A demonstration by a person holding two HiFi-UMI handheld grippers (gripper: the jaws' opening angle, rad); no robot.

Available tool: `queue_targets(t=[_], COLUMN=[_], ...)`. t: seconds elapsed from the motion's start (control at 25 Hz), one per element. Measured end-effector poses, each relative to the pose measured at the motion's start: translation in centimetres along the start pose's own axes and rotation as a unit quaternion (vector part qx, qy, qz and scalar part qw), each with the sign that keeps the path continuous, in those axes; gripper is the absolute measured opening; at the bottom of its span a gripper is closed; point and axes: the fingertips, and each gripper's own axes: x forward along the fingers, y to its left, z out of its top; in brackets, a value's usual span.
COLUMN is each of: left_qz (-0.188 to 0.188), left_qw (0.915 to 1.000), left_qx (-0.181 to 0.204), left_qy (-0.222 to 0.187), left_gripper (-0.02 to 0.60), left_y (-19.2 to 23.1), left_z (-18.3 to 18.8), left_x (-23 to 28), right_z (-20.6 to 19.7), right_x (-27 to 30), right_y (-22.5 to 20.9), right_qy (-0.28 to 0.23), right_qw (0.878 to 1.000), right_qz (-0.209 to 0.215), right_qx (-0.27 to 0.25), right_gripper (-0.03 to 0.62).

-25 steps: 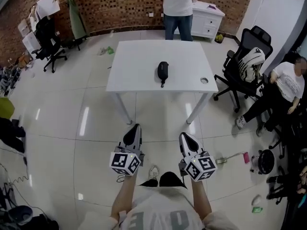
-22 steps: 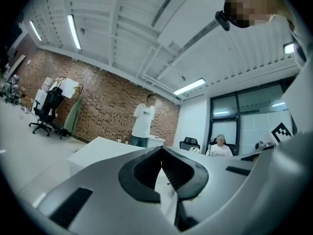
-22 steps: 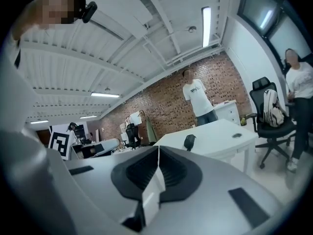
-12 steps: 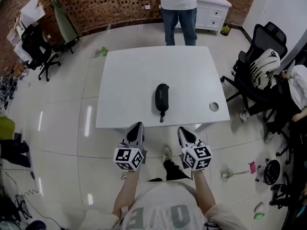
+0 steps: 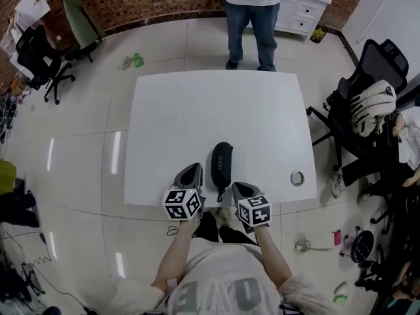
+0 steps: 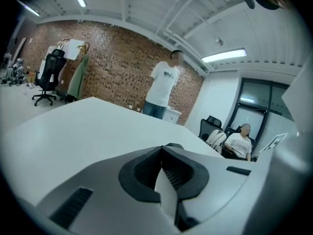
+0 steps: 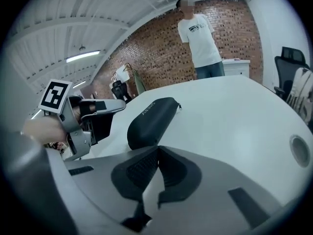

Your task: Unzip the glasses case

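A black zipped glasses case (image 5: 222,163) lies lengthwise near the front edge of the white table (image 5: 170,110), its pull tab toward me. My left gripper (image 5: 192,170) hovers just left of the case and my right gripper (image 5: 237,188) just right of its near end. Both are apart from it. In the left gripper view the jaws (image 6: 162,150) meet at the tips with nothing between them. The right gripper (image 7: 158,149) is shut and empty, with the case (image 7: 149,121) just ahead and left of it. The left gripper (image 7: 88,114) shows beyond the case there.
A round metal grommet (image 5: 297,177) sits in the table's front right corner. A person (image 5: 251,5) stands at the far side of the table. An office chair with a backpack (image 5: 371,104) stands to the right. Another chair (image 5: 36,51) is at the far left.
Both grippers have moved forward from over the floor to the table's front edge, ending on either side of the case. The table and case now appear much closer.
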Motion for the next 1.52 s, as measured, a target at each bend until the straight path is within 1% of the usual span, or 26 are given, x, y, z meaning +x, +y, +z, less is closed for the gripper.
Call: queue_targets(t=[0.12, 0.32, 0.4, 0.44, 0.52, 0.6, 0.64, 0.72, 0.8, 0.88, 0.92, 0.96, 1.04, 1.12, 1.16, 1.2, 1.24, 1.28, 1.32, 1.4, 1.52], left_qz=[-0.014, -0.041, -0.054, -0.060, -0.070, -0.081, -0.085, -0.089, -0.087, -0.093, -0.102, -0.112, -0.129, -0.135, -0.133, -0.130, -0.125, -0.120, -0.116, -0.111, -0.105], left_qw=[0.9994, 0.9966, 0.9943, 0.9934, 0.9922, 0.9909, 0.9907, 0.9917, 0.9937, 0.9942, 0.9935, 0.9923, 0.9897, 0.9877, 0.9872, 0.9866, 0.9859, 0.9854, 0.9853, 0.9861, 0.9873], left_qx=[-0.013, -0.036, -0.047, -0.046, -0.018, 0.017, 0.029, 0.035, 0.029, 0.022, 0.018, 0.012, -0.004, -0.008, 0.002, 0.016, 0.030, 0.038, 0.040, 0.027, 0.012], left_qy=[0.031, 0.061, 0.079, 0.087, 0.101, 0.106, 0.102, 0.086, 0.064, 0.050, 0.048, 0.050, 0.062, 0.079, 0.088, 0.098, 0.107, 0.114, 0.120, 0.121, 0.119], left_gripper=[0.003, 0.003, 0.003, 0.003, 0.003, 0.003, 0.003, 0.003, 0.003, 0.004, 0.003, 0.004, 0.003, 0.003, 0.003, 0.003, 0.003, 0.003, 0.003, 0.003, 0.003], left_y=[0.7, 0.8, 0.8, 0.9, 1.0, 1.0, 1.0, 1.3, 1.5, 0.8, 0.1, -0.7, -2.2, -3.4, -3.9, -4.1, -4.2, -4.0, -3.8, -3.2, -3.0], left_z=[-0.7, -0.6, -0.7, -0.7, -0.4, 0.3, 0.7, 2.0, 3.6, 4.6, 4.7, 4.6, 3.6, 2.3, 1.8, 1.3, 1.0, 0.8, 0.7, 0.7, 0.7], left_x=[2.0, 4.9, 5.8, 6.0, 6.3, 6.7, 6.8, 6.5, 5.8, 4.9, 4.6, 4.3, 3.9, 4.1, 4.2, 4.4, 4.5, 4.7, 4.7, 4.7, 4.8], right_z=[0.3, 1.3, 1.3, 1.2, 1.4, 1.8, 2.0, 2.1, 1.8, 1.8, 2.0, 2.3, 3.3, 4.3, 4.7, 5.0, 5.2, 5.3, 5.3, 5.4, 5.3], right_x=[1.5, 3.6, 4.6, 5.0, 5.7, 6.2, 6.4, 6.6, 6.3, 5.1, 4.3, 3.6, 2.4, 2.0, 2.1, 2.4, 2.8, 3.4, 4.1, 5.2, 5.9], right_y=[1.1, 4.2, 5.3, 5.9, 6.6, 7.3, 7.7, 8.5, 8.7, 7.6, 6.5, 5.0, 1.5, -1.6, -2.6, -3.2, -3.4, -3.4, -3.3, -3.1, -2.8], right_qy=[0.027, 0.046, 0.056, 0.063, 0.070, 0.070, 0.069, 0.071, 0.083, 0.087, 0.080, 0.069, 0.044, 0.028, 0.025, 0.025, 0.029, 0.037, 0.046, 0.063, 0.081], right_qw=[0.999, 0.996, 0.993, 0.991, 0.989, 0.988, 0.987, 0.985, 0.982, 0.983, 0.985, 0.989, 0.995, 0.996, 0.995, 0.993, 0.992, 0.989, 0.986, 0.981, 0.976], right_qz=[0.013, 0.073, 0.089, 0.093, 0.098, 0.111, 0.122, 0.144, 0.158, 0.153, 0.139, 0.115, 0.051, -0.001, -0.012, -0.013, -0.005, 0.005, 0.013, 0.022, 0.041], right_qx=[-0.018, -0.040, -0.058, -0.069, -0.085, -0.081, -0.074, -0.061, -0.055, -0.055, -0.058, -0.061, -0.071, -0.086, -0.097, -0.111, -0.127, -0.143, -0.158, -0.180, -0.197], right_gripper=[0.002, 0.002, 0.002, 0.002, 0.002, 0.002, 0.002, 0.002, 0.002, 0.002, 0.002, 0.002, 0.002, 0.003, 0.053, 0.072, 0.075, 0.103, 0.109, 0.109, 0.109])
